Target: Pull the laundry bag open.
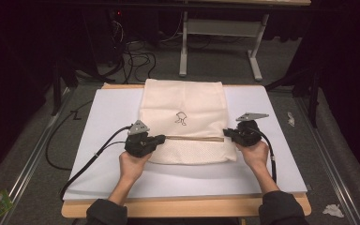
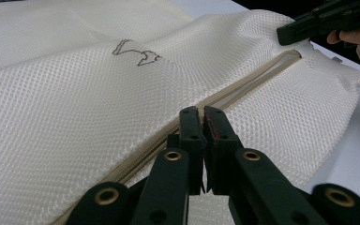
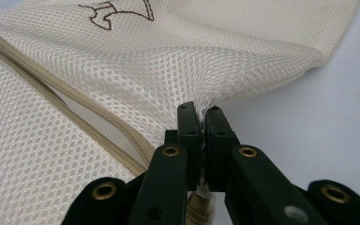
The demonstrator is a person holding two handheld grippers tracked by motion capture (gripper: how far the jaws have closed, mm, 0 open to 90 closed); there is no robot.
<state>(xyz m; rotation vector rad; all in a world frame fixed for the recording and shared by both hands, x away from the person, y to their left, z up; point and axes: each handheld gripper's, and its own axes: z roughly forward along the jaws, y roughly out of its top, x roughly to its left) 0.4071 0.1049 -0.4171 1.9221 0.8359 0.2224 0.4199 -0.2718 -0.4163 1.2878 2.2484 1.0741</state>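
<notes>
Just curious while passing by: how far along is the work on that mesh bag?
The mesh bag already lies flat on the white board. Both grippers, left gripper and right gripper, are clamped at opposite ends of the zipper. It looks partly open; pulling it along remains.

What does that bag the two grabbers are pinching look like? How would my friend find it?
Look at the white board covering the wooden table. Lying flat across its middle is the cream mesh bag, with the left gripper and the right gripper pinching its two sides. It has a tan zipper running across and a small dark outline drawing stitched above it.
</notes>
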